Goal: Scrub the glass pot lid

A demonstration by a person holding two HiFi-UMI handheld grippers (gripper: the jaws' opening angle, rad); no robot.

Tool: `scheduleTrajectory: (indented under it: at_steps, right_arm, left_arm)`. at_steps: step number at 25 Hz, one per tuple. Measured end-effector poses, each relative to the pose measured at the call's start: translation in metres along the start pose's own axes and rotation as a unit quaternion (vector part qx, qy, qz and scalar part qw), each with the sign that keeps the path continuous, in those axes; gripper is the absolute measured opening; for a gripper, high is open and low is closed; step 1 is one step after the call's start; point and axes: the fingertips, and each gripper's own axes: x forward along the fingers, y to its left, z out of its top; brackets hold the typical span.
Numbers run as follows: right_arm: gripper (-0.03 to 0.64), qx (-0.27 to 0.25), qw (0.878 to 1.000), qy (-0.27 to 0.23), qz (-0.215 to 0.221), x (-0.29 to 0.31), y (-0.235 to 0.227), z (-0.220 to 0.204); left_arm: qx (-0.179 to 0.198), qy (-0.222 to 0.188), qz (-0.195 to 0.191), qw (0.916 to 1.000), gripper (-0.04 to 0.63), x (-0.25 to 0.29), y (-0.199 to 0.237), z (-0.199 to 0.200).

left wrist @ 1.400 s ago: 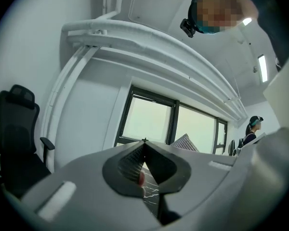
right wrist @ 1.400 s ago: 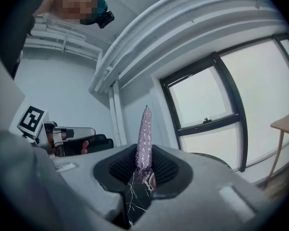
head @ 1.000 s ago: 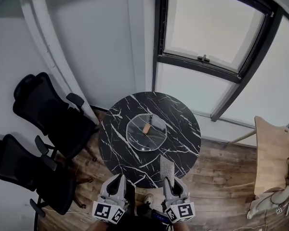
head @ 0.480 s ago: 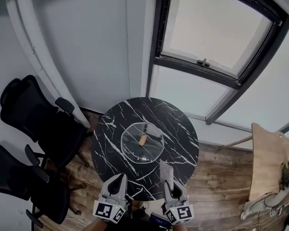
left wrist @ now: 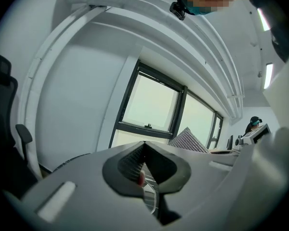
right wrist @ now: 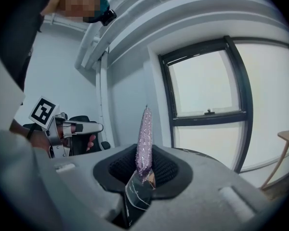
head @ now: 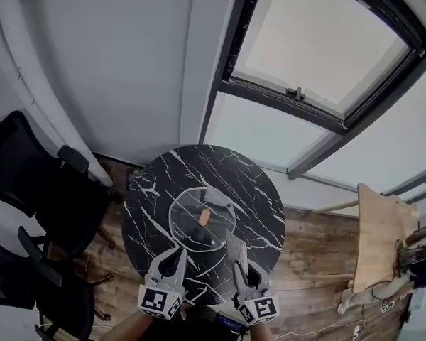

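The glass pot lid (head: 201,221), with a wooden knob (head: 204,217), lies flat in the middle of the round black marble table (head: 149,190). My left gripper (head: 173,256) hovers at the table's near edge just short of the lid, jaws shut and empty; in the left gripper view (left wrist: 144,147) the jaws meet and a bit of the lid's rim (left wrist: 151,201) shows under them. My right gripper (head: 239,265) is shut on a sparkly grey-purple scrub pad (head: 238,247), which stands upright between the jaws (right wrist: 145,134). The pad is near the lid's right edge.
Black office chairs (head: 21,183) stand left of the table. A wooden piece of furniture (head: 378,226) is at the right on the plank floor (head: 312,261). A wall with a large window (head: 326,55) is behind the table. The left gripper's marker cube (right wrist: 42,110) shows in the right gripper view.
The head view has shifted: the table and lid now sit lower and further left, closer to both grippers. The grippers' tips now reach over the table's near edge. The pad stays gripped.
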Motion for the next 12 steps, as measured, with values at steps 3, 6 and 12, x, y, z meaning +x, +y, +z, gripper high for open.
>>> scheduleTrajectory:
  at_steps: [3, 6, 12]
  right_arm:
    - [0.080, -0.016, 1.000, 0.003, 0.000, 0.012, -0.002, 0.006]
    - [0.080, -0.030, 1.000, 0.005, 0.004, 0.021, -0.010, 0.010]
    - [0.080, -0.045, 0.999, 0.012, 0.026, 0.036, -0.036, 0.005]
  left_arm:
    - [0.000, 0.004, -0.010, 0.9999, 0.002, 0.016, 0.011, -0.003]
    - [-0.001, 0.019, -0.002, 0.9998, 0.002, 0.029, 0.018, -0.017]
    - [-0.009, 0.044, 0.007, 0.9990, 0.002, 0.050, 0.023, -0.049]
